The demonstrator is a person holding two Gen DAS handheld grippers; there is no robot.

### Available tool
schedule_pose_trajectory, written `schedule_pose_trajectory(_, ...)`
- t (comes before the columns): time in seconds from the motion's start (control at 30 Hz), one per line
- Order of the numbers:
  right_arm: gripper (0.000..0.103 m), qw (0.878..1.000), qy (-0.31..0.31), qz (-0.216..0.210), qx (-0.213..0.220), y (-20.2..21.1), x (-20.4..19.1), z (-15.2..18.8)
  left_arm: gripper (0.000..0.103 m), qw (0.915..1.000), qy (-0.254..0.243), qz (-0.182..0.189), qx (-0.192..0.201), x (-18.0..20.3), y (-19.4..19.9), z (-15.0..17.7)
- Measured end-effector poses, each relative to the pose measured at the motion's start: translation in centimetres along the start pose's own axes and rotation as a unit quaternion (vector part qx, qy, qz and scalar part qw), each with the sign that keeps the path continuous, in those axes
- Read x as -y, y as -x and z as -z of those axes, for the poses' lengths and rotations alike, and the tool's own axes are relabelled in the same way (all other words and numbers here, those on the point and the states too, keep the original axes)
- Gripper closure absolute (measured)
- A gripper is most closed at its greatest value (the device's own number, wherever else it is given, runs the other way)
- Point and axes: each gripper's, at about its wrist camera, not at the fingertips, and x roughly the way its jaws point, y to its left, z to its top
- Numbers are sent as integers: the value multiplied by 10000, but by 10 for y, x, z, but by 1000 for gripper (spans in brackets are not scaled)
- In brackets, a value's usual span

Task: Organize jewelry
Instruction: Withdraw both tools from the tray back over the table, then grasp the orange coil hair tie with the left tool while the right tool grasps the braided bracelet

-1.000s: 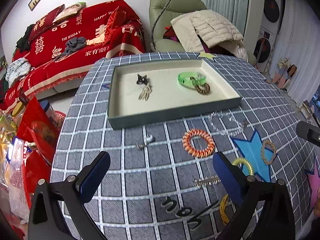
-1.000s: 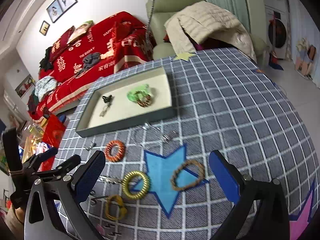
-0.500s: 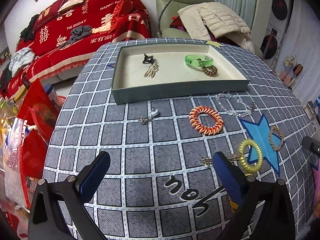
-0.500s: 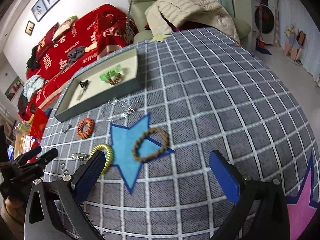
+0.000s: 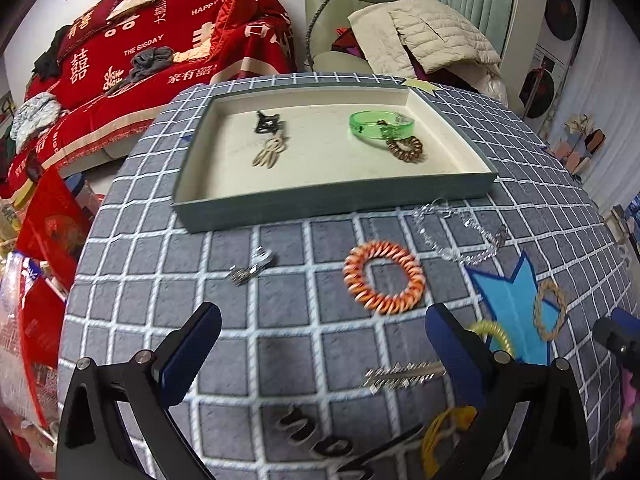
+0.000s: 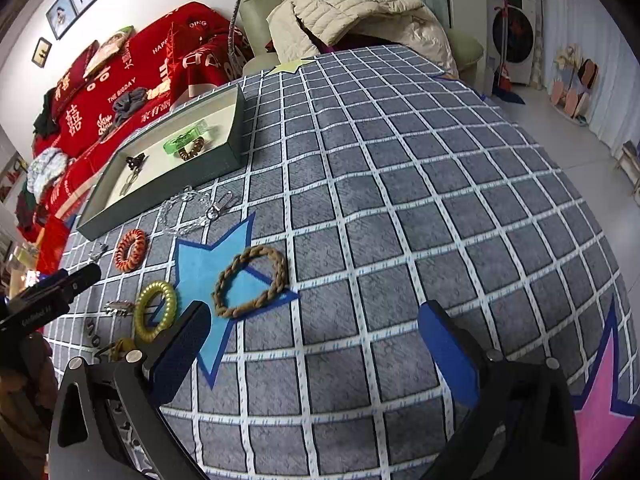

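A grey tray (image 5: pixel 332 197) (image 6: pixel 160 188) with a cream floor holds a green bangle (image 5: pixel 380 125), a brown coil tie (image 5: pixel 406 149) and a black clip with a pendant (image 5: pixel 269 136). On the checked cloth lie an orange coil tie (image 5: pixel 383 277) (image 6: pixel 131 250), a clear bead chain (image 5: pixel 456 236), a silver earring (image 5: pixel 251 266), a yellow coil tie (image 6: pixel 155 310), a silver hair clip (image 5: pixel 404 376) and a braided brown ring (image 6: pixel 251 280) (image 5: pixel 550 314). My left gripper (image 5: pixel 320 352) is open and empty, just short of the orange tie. My right gripper (image 6: pixel 316 356) is open and empty, near the braided ring.
The round table (image 6: pixel 400 160) has its cloth edge close on all sides. A red-covered sofa (image 5: pixel 140 64) and a green armchair with a beige jacket (image 5: pixel 420 36) stand behind it. Red bags (image 5: pixel 36 240) sit on the floor at left.
My left gripper has moved forward toward the orange tie and the tray. My right gripper has moved closer to the braided ring. Both stay open.
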Motion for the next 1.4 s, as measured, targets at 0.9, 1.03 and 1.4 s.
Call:
schedule_pose_trajectory(0.9, 91, 9929, 1109, 374, -211, -35, -42, -4, 48, 9977, -566, 346, -166, 36, -29, -8)
schedule_pose_trajectory(1.03, 96, 9948, 968, 278, -169, -31, -39, -4, 48, 9976, -485, 492, -51, 28, -17, -7)
schedule_pose_trajectory(1.4, 96, 9972, 735, -59, 157, 3, -39, -24, 48, 9959, -412, 728, 344, 12, 18, -19)
